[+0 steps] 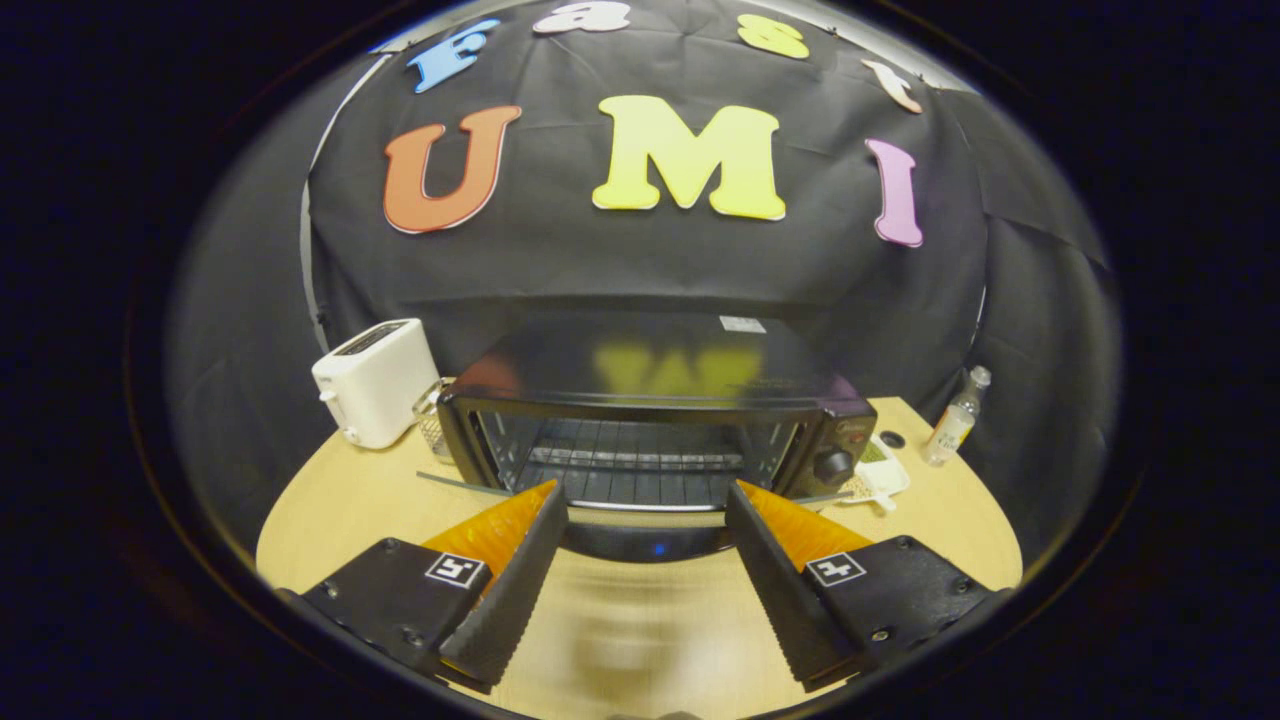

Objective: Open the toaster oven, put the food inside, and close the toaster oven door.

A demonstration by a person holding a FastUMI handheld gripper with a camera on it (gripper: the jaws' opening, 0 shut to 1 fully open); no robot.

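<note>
1. A white toaster (375, 382) stands at ten o'clock.
2. The tool (645, 505) has its fingers spread apart, gripping nothing.
3. The toaster oven (650, 420) sits on the tabletop (930, 505) at twelve o'clock, just ahead, door (640, 535) down, long axis crosswise.

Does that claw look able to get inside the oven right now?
Probably yes: the toaster oven has its door folded down, its rack is bare, and the open claw sits just before it.
</note>
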